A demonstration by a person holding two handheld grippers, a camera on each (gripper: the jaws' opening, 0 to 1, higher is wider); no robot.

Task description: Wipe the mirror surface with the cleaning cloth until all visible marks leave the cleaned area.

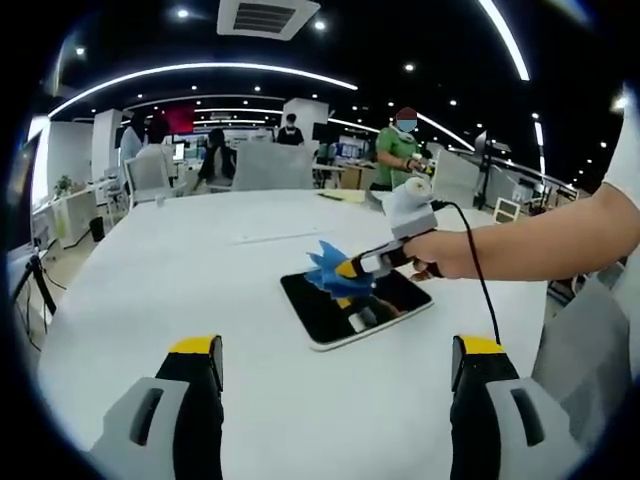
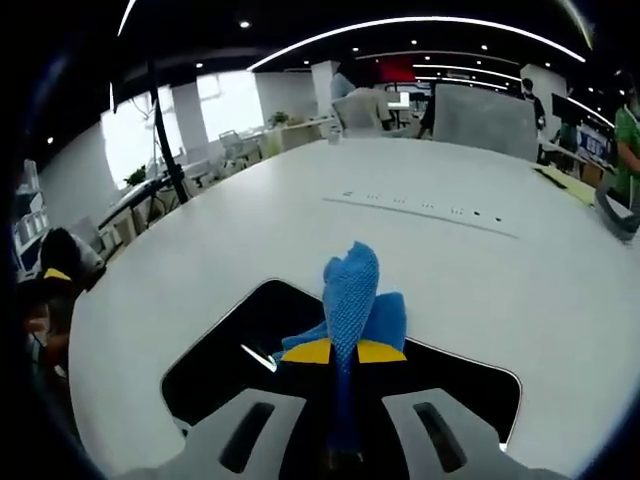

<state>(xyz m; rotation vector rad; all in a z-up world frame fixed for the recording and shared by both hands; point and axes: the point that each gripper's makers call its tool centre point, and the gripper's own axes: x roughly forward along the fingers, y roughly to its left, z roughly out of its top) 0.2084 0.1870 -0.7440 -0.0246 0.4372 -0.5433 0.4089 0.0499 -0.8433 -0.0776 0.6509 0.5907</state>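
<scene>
A flat mirror [image 1: 355,306] with a white rim lies on the white table [image 1: 180,270]; its glass looks dark. In the left gripper view my right gripper [image 1: 345,270] reaches in from the right, shut on a blue cleaning cloth [image 1: 328,268] that rests on the mirror's far left part. In the right gripper view the cloth [image 2: 352,295] stands up bunched between my yellow-tipped jaws, over the mirror [image 2: 230,350]. My left gripper [image 1: 335,365] hovers open above the table's near side, short of the mirror, with nothing between its jaws.
A person's forearm [image 1: 540,240] holds the right gripper, with a black cable hanging from it. Office chairs [image 1: 270,165] and several people stand beyond the table's far edge. A strip of sockets [image 2: 420,210] runs along the table's middle.
</scene>
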